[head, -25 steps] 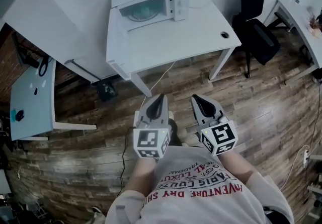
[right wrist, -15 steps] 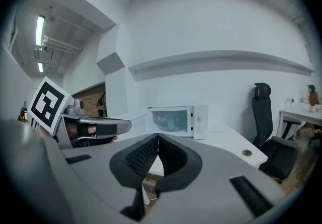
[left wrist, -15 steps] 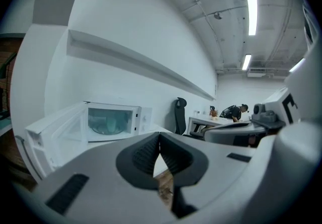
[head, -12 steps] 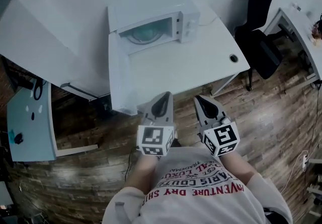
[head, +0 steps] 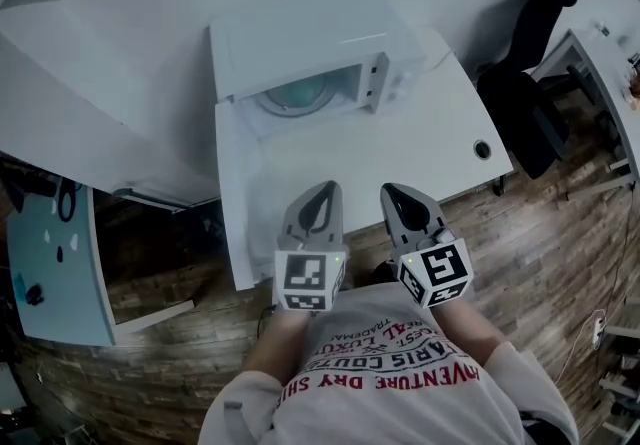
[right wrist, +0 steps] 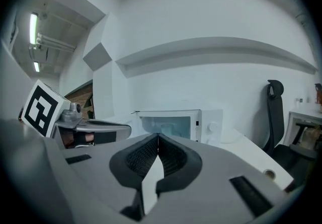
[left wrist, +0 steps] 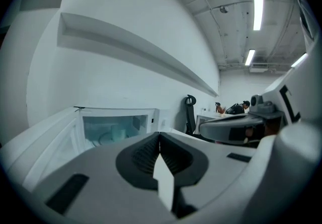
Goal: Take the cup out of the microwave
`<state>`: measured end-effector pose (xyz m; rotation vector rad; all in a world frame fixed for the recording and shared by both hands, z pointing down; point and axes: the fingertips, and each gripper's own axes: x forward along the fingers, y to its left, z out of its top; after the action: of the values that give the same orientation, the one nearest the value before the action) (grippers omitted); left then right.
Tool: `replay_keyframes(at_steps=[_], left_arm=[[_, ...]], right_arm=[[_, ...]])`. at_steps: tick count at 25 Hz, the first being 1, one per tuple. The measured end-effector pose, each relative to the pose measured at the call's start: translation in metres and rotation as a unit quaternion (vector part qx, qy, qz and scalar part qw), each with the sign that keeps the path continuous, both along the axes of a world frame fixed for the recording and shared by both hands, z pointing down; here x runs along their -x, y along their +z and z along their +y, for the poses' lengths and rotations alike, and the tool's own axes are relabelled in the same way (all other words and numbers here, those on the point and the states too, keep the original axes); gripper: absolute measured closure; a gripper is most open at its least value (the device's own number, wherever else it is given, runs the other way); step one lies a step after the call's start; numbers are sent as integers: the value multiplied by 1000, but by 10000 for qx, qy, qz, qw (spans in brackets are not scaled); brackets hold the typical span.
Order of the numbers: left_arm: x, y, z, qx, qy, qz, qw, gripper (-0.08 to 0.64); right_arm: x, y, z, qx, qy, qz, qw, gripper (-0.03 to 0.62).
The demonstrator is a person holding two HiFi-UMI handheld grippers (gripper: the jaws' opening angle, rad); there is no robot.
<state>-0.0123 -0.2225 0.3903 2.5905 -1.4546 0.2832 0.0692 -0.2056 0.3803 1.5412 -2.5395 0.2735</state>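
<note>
Overhanging the table [head: 420, 138] edge, left gripper [head: 321, 190] and right gripper [head: 393, 193] face open microwave [head: 300, 33].

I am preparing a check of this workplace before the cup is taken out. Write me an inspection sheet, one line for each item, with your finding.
Surface: white rectangular table, mostly bare; a round cable hole near its right corner.
Job's things: white microwave oven, door open to the left; a pale cup stands inside.
Clutter: nothing seen.
Grippers: left gripper and right gripper are both shut and empty, side by side, tips above the table's near part, pointing toward the microwave.
Cables: a dark loop at the far left, perhaps a cable; none seen on the table.
Surroundings: black office chair, wooden plank floor, pale blue panel.
</note>
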Motion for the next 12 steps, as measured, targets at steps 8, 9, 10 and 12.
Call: replay_keyframes(at_steps=[8, 9, 10, 12], left_arm=[[0, 13, -61, 39, -553, 10, 9985, 552], [0, 14, -69, 76, -666, 19, 9977, 552], [0, 15, -78, 116, -772, 28, 9969, 552], [-2, 18, -93, 191, -961, 34, 9952, 552]], right_arm=[[2, 18, -73, 190, -647, 13, 9977, 580], [1, 18, -83, 202, -756, 26, 9969, 580], [0, 18, -93, 213, -852, 37, 9961, 580], [-4, 16, -114, 220, -1018, 48, 9946, 580]])
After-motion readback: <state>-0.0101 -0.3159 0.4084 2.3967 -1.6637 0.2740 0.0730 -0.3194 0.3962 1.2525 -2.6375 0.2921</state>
